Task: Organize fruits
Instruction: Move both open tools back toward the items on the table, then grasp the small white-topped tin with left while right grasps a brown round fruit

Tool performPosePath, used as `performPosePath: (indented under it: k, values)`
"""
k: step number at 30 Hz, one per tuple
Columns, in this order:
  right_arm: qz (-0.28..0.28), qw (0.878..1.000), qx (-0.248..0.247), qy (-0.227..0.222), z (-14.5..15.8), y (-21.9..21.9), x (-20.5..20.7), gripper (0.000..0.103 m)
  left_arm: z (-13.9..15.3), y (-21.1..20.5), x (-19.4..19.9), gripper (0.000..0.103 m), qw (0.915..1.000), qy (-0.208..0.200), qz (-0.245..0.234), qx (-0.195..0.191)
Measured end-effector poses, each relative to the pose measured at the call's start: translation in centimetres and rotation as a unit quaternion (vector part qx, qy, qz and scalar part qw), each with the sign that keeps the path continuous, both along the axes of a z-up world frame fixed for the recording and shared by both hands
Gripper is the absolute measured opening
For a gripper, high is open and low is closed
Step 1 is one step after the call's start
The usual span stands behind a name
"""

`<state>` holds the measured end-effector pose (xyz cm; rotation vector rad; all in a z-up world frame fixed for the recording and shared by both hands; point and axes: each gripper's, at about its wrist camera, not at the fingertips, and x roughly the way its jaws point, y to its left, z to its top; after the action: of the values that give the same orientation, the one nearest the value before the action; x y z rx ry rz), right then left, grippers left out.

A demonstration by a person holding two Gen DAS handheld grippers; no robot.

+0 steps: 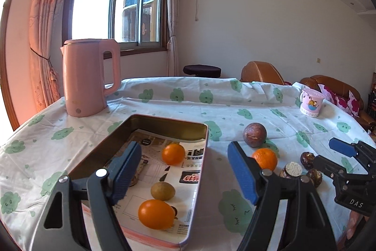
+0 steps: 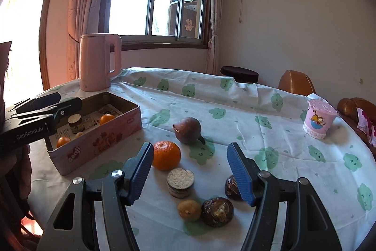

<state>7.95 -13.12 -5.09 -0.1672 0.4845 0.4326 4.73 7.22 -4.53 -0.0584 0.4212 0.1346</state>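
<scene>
Orange and round, the tangerine lies on the table just ahead-left of the right gripper, nearer it than the left gripper over the tin; both grippers hang released and empty.

The left tongs stand with their blue pads well apart and nothing pressed between them — angled gently downward. The right tongs also gape, pads spread and gripping nothing, tilted down likewise. Each pair shows in the other's view — black arms reaching in from the side.
</scene>
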Motion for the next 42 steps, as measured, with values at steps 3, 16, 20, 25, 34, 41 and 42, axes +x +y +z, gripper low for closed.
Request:
performPosePath:
  k: [3, 16, 20, 25, 34, 41, 42]
  values:
    - [-0.001, 1.000, -0.008, 0.014, -1.0, -1.0, -0.1, 0.058, -0.4, -1.4, 0.2, 0.078, 0.9998, 0.011, -0.012, 0.008]
    - [0.068, 0.994, -0.075, 0.048, -3.0, 1.3, -0.5, 0.033, -1.4, -2.8, 0.7, 0.082, 0.9988, 0.034, -0.029, 0.020]
    - [0.073, 0.990, -0.099, 0.068, -3.6, 1.9, -0.1, 0.032, -1.4, -2.9, 0.7, 0.082, 0.9987, 0.035, -0.031, 0.021]
    - [0.073, 0.986, -0.113, 0.099, -4.2, 2.3, 0.8, 0.031, -1.4, -3.1, 0.8, 0.082, 0.9984, 0.038, -0.033, 0.024]
    - [0.052, 0.993, -0.061, 0.082, -3.0, 0.8, 0.9, 0.027, -0.8, -4.9, 1.4, 0.082, 0.9968, 0.040, -0.065, 0.024]
    - [-0.020, 0.999, -0.003, 0.047, -0.6, -2.3, 2.5, 0.027, -0.5, -7.7, 2.9, 0.082, 0.9930, 0.055, -0.104, 0.016]
    - [-0.033, 0.999, 0.000, 0.040, -0.3, -2.7, 2.9, 0.027, -0.6, -8.1, 3.1, 0.082, 0.9922, 0.057, -0.110, 0.015]
